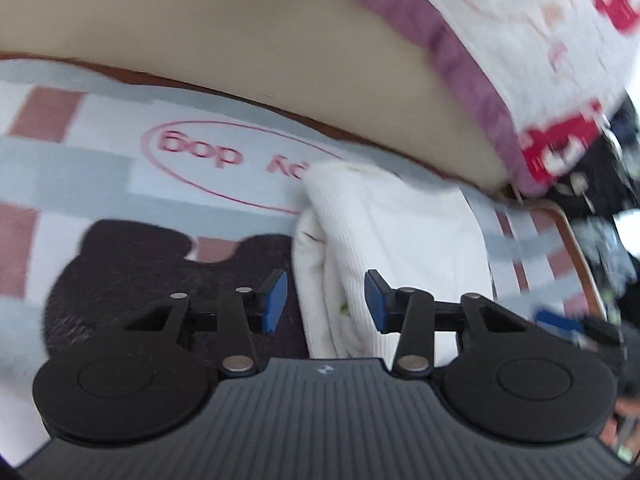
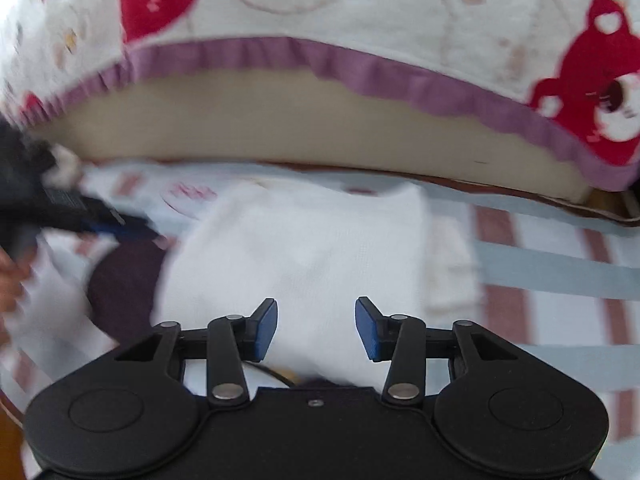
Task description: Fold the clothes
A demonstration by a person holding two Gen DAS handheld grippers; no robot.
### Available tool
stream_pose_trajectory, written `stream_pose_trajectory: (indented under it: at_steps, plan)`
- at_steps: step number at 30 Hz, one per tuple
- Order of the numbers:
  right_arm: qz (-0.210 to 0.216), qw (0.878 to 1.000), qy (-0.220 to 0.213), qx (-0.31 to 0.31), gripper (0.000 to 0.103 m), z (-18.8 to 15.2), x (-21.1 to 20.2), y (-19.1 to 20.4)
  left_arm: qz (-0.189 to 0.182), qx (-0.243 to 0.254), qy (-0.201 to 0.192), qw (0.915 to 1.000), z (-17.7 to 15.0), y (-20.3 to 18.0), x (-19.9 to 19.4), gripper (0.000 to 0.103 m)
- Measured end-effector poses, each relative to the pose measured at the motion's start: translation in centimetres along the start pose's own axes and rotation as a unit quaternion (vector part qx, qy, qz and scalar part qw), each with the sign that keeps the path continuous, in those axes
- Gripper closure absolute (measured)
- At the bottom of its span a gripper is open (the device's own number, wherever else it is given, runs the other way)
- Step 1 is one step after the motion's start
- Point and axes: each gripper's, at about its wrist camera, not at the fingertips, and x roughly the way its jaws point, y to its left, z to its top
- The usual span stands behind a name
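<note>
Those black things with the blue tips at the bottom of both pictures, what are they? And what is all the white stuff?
Each one is a claw, a pinching tool that a person holds, one in each hand. A small camera sits on each claw and looks along its two fingers, so one picture comes from the left claw and the other from the right claw.

The white stuff is a white cloth, a piece of clothing being folded. It lies on a striped blanket with a dark bear shape on it. Behind is a bed cover with red bears.

Both claws are open and hold nothing right now. At the left edge of the right picture you can see the other claw, blurred.
</note>
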Motion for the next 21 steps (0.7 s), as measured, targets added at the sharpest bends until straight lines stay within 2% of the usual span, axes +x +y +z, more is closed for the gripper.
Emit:
stream_pose_trajectory:
  at_steps: [4, 5, 6, 7, 9, 10, 11, 13, 14, 15, 18, 21]
  plan:
    - [0.031, 0.997, 0.009, -0.067, 0.053, 2.3, 4.2, 5.9, 0.033, 0.019, 0.001, 0.9993, 1.5, 0.1, 2.2, 0.072]
    - [0.035, 0.996, 0.012, -0.085, 0.047, 2.7, 5.3, 7.5, 0.035, 0.028, -0.005, 0.999, 2.0, 0.4, 2.4, 0.072]
    - [0.017, 0.994, 0.011, -0.11, 0.036, 2.6, 6.4, 8.9, 0.04, 0.033, -0.012, 0.9986, 2.3, 1.0, 2.7, 0.073]
    - [-0.013, 0.99, 0.006, -0.137, 0.034, 2.3, 7.6, 10.1, 0.041, 0.032, -0.008, 0.9986, 2.5, 1.8, 3.0, 0.073]
    - [-0.074, 0.979, -0.002, -0.191, 0.034, 1.6, 9.9, 12.4, 0.038, 0.026, 0.005, 0.9989, 3.2, 3.6, 3.7, 0.073]
    - [-0.104, 0.97, -0.007, -0.218, 0.034, 1.3, 11.0, 13.6, 0.028, 0.026, 0.002, 0.9993, 3.6, 4.3, 3.7, 0.073]
    - [-0.121, 0.968, -0.011, -0.219, 0.035, 1.1, 11.8, 13.9, 0.012, 0.032, -0.009, 0.9994, 3.9, 4.7, 3.6, 0.073]
    - [-0.129, 0.972, -0.011, -0.198, 0.058, 1.0, 12.2, 13.4, -0.014, 0.049, -0.035, 0.9981, 4.5, 5.2, 3.1, 0.073]
    - [-0.122, 0.973, -0.004, -0.195, 0.074, 1.0, 11.9, 13.0, -0.025, 0.066, -0.048, 0.9963, 4.8, 5.1, 2.9, 0.073]
    - [-0.116, 0.974, 0.003, -0.192, 0.08, 1.0, 11.6, 12.5, -0.039, 0.085, -0.06, 0.9938, 4.8, 4.9, 2.8, 0.073]
    - [-0.073, 0.981, 0.026, -0.179, 0.08, 1.1, 10.7, 11.0, -0.084, 0.145, -0.061, 0.984, 4.8, 4.0, 3.7, 0.07]
    - [-0.037, 0.987, 0.042, -0.148, 0.081, 1.4, 10.4, 8.9, -0.084, 0.224, -0.069, 0.9685, 4.1, 2.3, 5.2, 0.07]
